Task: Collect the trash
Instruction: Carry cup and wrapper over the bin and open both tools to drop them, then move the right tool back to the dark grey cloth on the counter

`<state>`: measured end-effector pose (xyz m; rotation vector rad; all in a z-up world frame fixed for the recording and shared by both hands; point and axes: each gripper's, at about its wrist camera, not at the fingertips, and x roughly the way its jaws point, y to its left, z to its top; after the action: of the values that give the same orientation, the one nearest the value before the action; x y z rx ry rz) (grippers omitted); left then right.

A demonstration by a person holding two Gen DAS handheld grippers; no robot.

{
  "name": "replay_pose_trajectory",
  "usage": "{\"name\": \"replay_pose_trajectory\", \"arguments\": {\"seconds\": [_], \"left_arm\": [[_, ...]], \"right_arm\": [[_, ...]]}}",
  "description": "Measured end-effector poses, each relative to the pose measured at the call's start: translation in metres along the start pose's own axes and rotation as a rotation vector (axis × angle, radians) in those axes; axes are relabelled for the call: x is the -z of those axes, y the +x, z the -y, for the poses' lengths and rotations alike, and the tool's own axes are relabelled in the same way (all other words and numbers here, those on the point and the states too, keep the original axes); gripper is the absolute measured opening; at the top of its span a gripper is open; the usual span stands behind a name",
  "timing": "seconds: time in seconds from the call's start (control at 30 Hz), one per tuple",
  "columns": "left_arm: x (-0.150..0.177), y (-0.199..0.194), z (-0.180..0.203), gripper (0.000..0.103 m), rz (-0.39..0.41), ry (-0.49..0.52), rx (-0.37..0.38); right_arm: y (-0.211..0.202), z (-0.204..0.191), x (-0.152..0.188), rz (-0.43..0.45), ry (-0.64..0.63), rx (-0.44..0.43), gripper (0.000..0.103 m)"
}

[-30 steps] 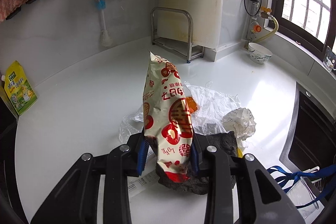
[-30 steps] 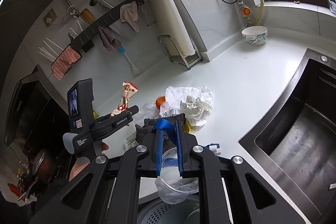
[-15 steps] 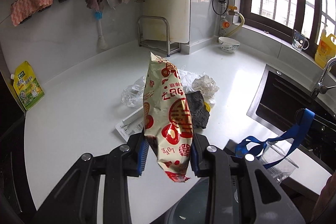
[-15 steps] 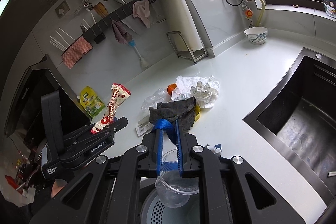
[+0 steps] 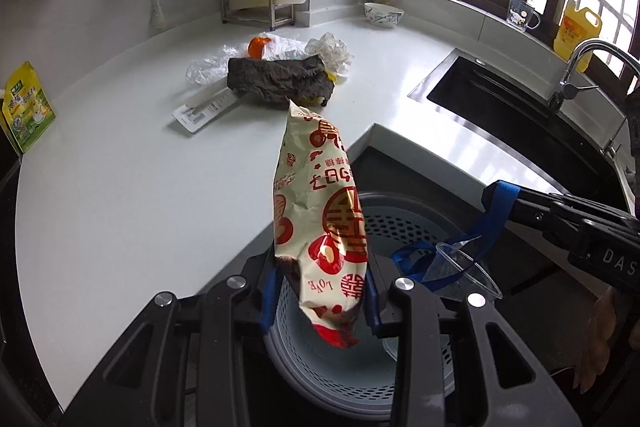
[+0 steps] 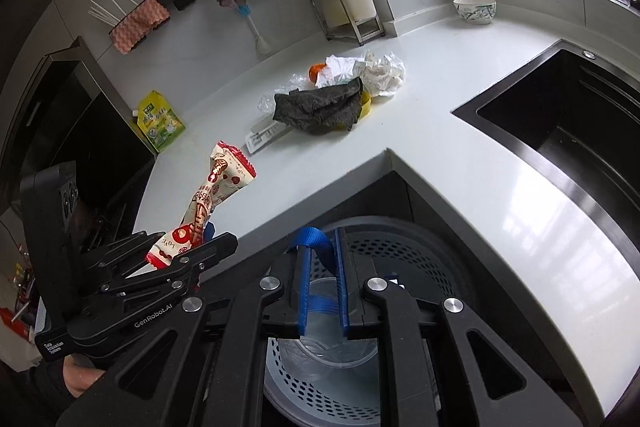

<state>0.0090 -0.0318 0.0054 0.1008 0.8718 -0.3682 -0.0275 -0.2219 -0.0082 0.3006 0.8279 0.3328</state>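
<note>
**Snack wrapper and cup held over the bin**

A red-and-cream snack wrapper [image 5: 320, 227] stands at frame centre, clamped by the left hand-held gripper [image 5: 320, 301] above a perforated grey bin [image 5: 404, 227]. At lower right, the right hand-held gripper [image 6: 322, 291] pinches a clear plastic cup [image 5: 466, 273] with blue ribbon. Remaining trash [image 5: 280, 79] lies on the white table [image 5: 120, 187], upper centre.

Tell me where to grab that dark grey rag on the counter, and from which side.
Take the dark grey rag by its raised, crumpled ridge near the middle, coming down from above. It lies flat and limp on the counter, draped partly over a yellow item and beside the white crumpled paper, so a side approach would likely just push it.
</note>
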Motion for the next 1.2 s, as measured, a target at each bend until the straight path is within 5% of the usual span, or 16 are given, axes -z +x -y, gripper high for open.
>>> {"name": "replay_pose_trajectory", "arguments": {"seconds": [0.33,0.37,0.43,0.47,0.53,0.83,1.2], "left_arm": [[0.049,0.033,0.020,0.036,-0.116,0.044,0.036],[0.051,0.034,0.020,0.038,-0.120,0.042,0.036],[0.052,0.034,0.019,0.061,-0.121,0.034,0.033],[0.052,0.033,0.017,0.067,-0.114,0.029,0.028],[0.052,0.029,0.015,0.078,-0.096,0.029,0.002],[0.051,0.031,0.005,0.084,-0.106,0.009,-0.049],[0.047,0.018,0.003,0.094,-0.046,-0.006,-0.072]], "right_arm": [[0.027,0.023,0.056,-0.143,0.074,0.045,0.011],[0.027,0.024,0.056,-0.145,0.076,0.051,0.011],[0.027,0.025,0.056,-0.150,0.077,0.068,0.014],[0.029,0.026,0.056,-0.162,0.072,0.082,0.018],[0.031,0.027,0.057,-0.179,0.059,0.134,0.052],[0.029,0.042,0.058,-0.212,0.078,0.200,0.060],[0.020,0.042,0.055,-0.148,0.091,0.173,0.062]]}}
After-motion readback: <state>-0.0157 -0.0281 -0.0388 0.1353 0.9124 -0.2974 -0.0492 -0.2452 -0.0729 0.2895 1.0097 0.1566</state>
